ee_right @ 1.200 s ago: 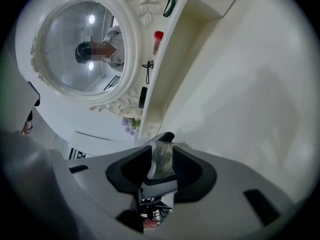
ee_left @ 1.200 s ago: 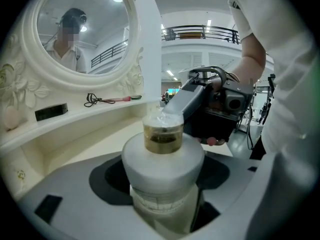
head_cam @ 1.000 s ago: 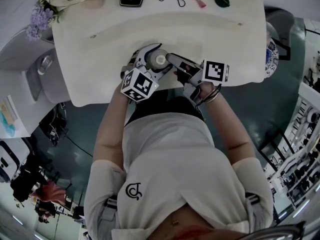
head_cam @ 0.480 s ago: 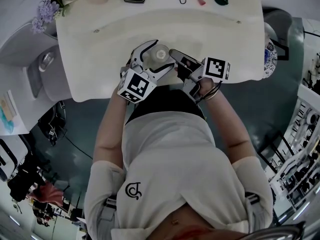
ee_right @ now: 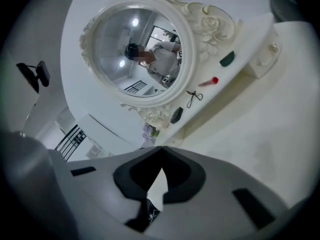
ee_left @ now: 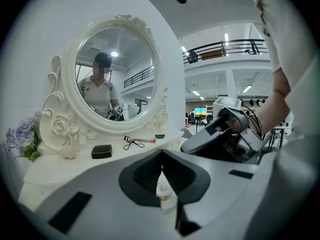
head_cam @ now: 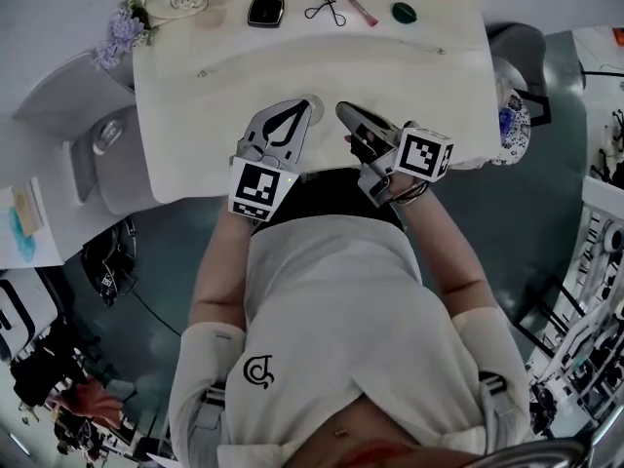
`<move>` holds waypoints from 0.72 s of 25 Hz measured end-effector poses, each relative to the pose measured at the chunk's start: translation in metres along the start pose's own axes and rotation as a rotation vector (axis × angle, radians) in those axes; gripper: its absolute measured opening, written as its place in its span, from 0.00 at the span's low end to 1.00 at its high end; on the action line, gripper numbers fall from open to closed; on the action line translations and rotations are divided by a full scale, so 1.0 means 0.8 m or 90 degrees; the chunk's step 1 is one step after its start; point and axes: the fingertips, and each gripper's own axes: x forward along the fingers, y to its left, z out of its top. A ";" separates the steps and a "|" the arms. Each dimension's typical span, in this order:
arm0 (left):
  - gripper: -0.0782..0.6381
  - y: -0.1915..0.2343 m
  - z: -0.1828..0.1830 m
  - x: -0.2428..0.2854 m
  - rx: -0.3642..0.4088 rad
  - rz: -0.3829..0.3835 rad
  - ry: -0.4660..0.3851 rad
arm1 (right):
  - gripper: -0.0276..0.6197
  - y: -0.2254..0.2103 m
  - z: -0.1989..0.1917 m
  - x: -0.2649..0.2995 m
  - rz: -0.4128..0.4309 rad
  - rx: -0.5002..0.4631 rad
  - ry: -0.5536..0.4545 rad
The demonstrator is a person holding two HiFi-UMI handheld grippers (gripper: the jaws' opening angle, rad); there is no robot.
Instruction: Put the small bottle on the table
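Observation:
The small clear bottle (head_cam: 313,99) with a pale cap stands on the white dressing table (head_cam: 419,76), near its front edge. My left gripper (head_cam: 303,106) is shut, and its tips lie just short of the bottle. In the left gripper view the bottle (ee_left: 162,191) shows through the gap under the closed jaws (ee_left: 161,158), not gripped. My right gripper (head_cam: 343,109) is shut and empty, a little to the right of the bottle, with its tips pointing at it. In the right gripper view only bare tabletop shows past the closed tips (ee_right: 161,152).
At the table's back stand an oval mirror (ee_left: 117,74), a black compact (head_cam: 265,12), an eyelash curler (head_cam: 325,8), a pink stick (head_cam: 357,5), a green lid (head_cam: 404,12) and purple flowers (head_cam: 122,29). A blue-patterned seat (head_cam: 509,117) is at the right.
The left jaws were wide around the bottle; now they are shut and drawn back off it. The right jaws have closed too. The bottle stays standing on the table.

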 end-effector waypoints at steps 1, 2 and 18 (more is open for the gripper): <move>0.13 0.000 0.004 -0.003 -0.006 0.002 0.005 | 0.05 0.008 0.005 -0.005 0.005 -0.018 -0.010; 0.13 0.000 0.009 -0.006 -0.007 0.006 0.008 | 0.05 0.016 0.010 -0.009 0.012 -0.032 -0.020; 0.13 0.038 0.098 -0.075 0.019 0.126 -0.056 | 0.05 0.113 0.065 -0.033 0.012 -0.545 -0.085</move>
